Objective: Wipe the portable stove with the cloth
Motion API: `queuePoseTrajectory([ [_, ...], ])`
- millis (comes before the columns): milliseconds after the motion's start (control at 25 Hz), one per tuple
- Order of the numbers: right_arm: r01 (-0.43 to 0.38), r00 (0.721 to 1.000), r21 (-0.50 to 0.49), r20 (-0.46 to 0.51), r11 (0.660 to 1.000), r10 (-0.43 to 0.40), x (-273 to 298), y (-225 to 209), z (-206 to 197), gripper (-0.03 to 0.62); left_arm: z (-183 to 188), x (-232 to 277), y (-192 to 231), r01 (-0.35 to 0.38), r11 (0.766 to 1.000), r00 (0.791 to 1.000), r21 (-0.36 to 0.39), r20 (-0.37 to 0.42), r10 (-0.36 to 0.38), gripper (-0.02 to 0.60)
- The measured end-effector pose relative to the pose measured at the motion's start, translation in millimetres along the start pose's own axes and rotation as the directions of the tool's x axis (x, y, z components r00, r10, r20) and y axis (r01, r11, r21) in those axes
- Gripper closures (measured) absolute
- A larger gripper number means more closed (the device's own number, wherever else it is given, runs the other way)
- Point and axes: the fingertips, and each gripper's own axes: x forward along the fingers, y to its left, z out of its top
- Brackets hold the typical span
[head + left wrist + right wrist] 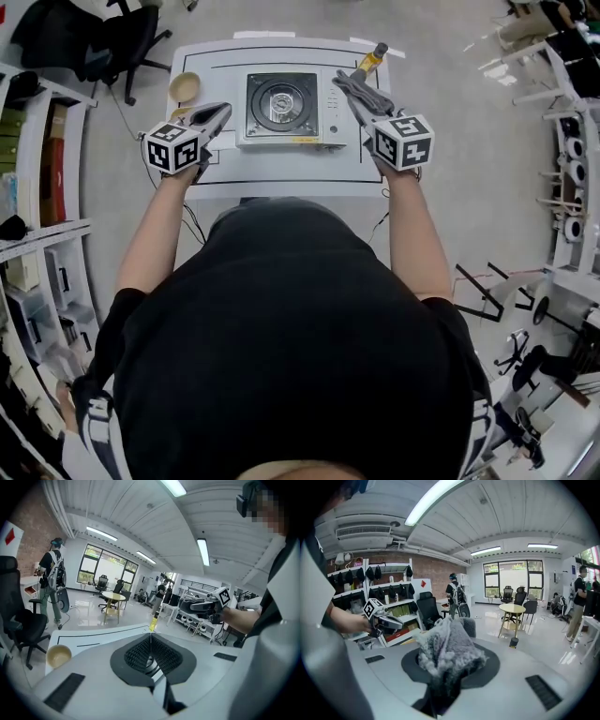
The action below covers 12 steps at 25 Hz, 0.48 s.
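Note:
The portable stove, silver with a black round burner, sits in the middle of the white table. My right gripper is raised beside the stove's right edge and is shut on a fluffy grey cloth. In the right gripper view the cloth bulges up from between the jaws. My left gripper hovers at the stove's left side, its jaws pressed together with nothing between them. Neither gripper view shows the stove.
A tan bowl stands at the table's far left, also in the left gripper view. A yellow bottle stands at the far right corner. Shelves flank the left; office chairs and racks surround the table.

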Motion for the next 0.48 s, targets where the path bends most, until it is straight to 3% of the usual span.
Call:
queuePoseTrajectory([
  [480,0.047,0.985,0.024,0.163,0.999,-0.050,-69.8,-15.2,49.4,0.484,69.4,-43.0,-32.6,-0.039,0.996,0.991,0.079,0.134,0.028,0.558],
])
